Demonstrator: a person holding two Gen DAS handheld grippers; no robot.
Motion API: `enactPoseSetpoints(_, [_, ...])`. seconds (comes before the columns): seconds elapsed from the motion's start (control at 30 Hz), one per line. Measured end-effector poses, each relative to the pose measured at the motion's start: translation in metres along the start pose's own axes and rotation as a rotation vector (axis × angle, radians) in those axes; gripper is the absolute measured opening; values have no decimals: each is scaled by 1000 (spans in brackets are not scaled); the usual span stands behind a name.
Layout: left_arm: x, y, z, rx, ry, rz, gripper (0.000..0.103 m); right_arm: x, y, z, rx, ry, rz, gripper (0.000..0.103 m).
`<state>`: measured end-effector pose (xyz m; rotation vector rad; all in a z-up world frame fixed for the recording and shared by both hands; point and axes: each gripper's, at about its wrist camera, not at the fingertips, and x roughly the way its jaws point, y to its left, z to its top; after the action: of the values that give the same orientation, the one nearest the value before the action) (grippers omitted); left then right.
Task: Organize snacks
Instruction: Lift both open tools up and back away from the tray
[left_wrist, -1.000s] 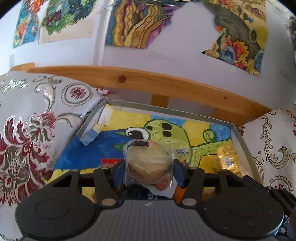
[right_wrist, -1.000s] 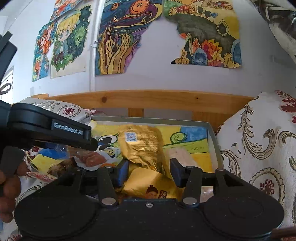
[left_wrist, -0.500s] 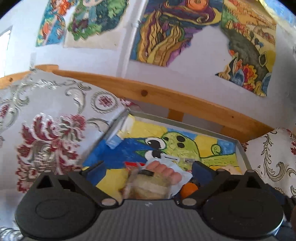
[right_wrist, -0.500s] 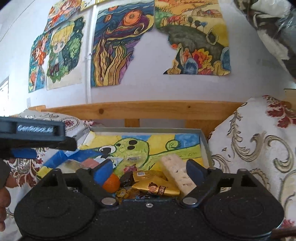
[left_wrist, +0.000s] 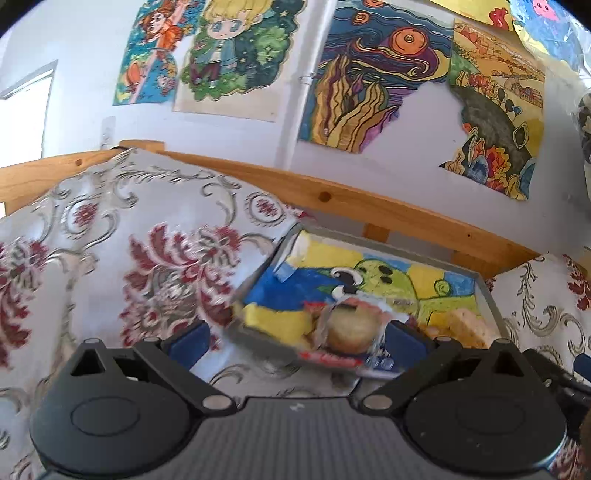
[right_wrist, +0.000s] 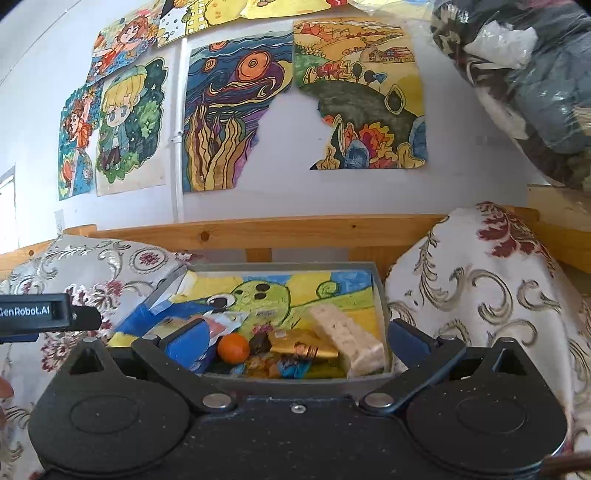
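Blue-padded right claw (right_wrist: 295, 345) and left claw (left_wrist: 295, 339) gape empty.

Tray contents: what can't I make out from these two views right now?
- Tray near-left corner, right wrist view: hidden behind the right gripper's blue finger.
- Candies under the gold packet: too small and overlapped to count.
- Wrapped pastry, left wrist view: motion-blurred, label unreadable.
- Tray's right part, left wrist view: hidden behind the left gripper, apart from the white bar.

A home: children's drawings (right_wrist: 236, 122) on wall, floral cushions (right_wrist: 480, 295).
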<state>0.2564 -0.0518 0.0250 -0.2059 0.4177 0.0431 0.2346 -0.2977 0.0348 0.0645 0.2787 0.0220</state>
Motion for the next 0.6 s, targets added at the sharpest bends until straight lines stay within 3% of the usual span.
enactPoseSetpoints(0.6, [-76, 47, -58, 22, 58, 26, 102, -100, 22, -42, 33, 134, -19, 102])
